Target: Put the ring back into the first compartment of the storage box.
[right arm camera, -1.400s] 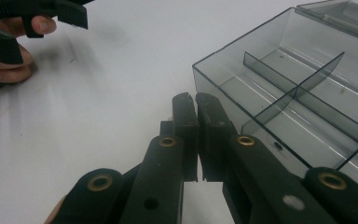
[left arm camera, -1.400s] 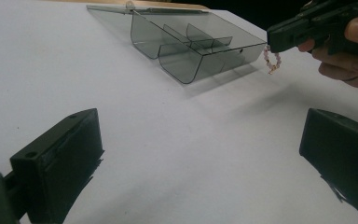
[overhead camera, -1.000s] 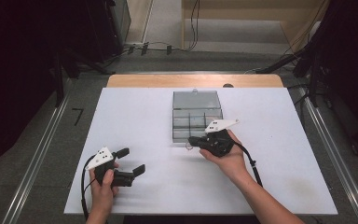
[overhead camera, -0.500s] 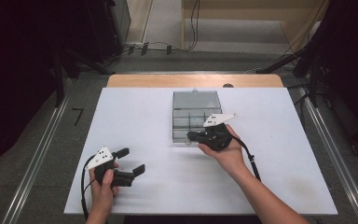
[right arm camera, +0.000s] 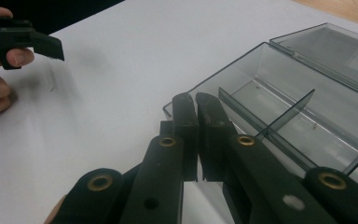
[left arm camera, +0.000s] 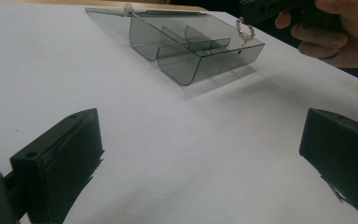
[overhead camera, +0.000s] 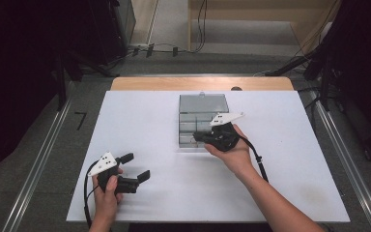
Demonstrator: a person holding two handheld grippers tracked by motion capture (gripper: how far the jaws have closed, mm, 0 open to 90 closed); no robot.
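The right hand-held gripper (overhead camera: 199, 137) is seen with its jaws nearly shut, and a small pink beaded bracelet (left arm camera: 245, 31) is pinched between their tips, hanging just below them in the left gripper view. The bracelet is suspended over the near right corner of the clear smoke-grey compartment box (overhead camera: 188, 126), above its rim and apart from the floor of any compartment; which compartment lies directly under it cannot be told with certainty. From the jaws, the box interior lies straight ahead and below, so the coming move is judged to be a short lowering into the box before release. The long axis of the box runs away from the person, with its lid (overhead camera: 203, 102) folded open flat at the far side. The right hand is by far the nearer to the box; the left hand-held gripper (overhead camera: 135, 166) is held wide open with nothing between its jaws, resting low over the white bench (overhead camera: 290, 159) well apart from the box, near the front left.

Counted: two hand-held grippers, one box with one lid, several compartments set off by thin dividers, one bracelet.
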